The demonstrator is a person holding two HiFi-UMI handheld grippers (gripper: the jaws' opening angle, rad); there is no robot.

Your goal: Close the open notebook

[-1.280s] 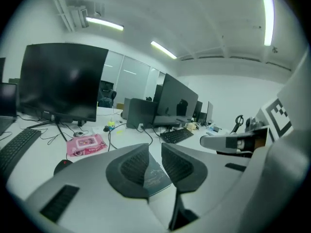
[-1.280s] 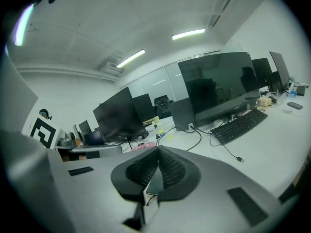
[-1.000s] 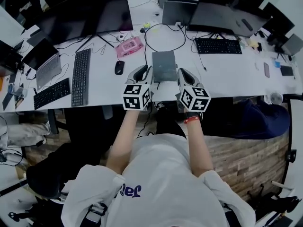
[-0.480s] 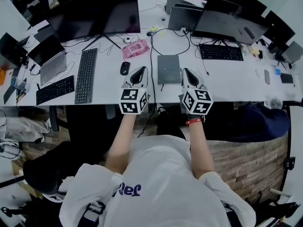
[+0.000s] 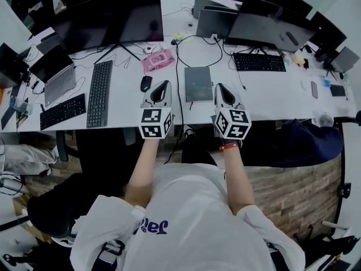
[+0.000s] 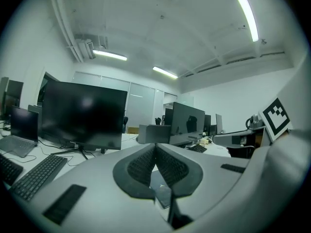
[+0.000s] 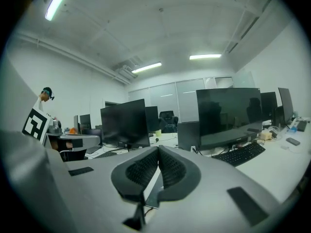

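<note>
Blue lettering on white shirt, partly hidden, not readable

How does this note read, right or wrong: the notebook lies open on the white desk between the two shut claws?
Wrong in one respect: the notebook is not open. The head view shows it lying closed, dark cover up, on the white desk, between the left claw and the right claw, both shut and empty.

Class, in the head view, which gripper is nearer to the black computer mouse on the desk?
Left. The left gripper is right beside the mouse, on the notebook's side of it. The right gripper is on the far side of the notebook.
</note>
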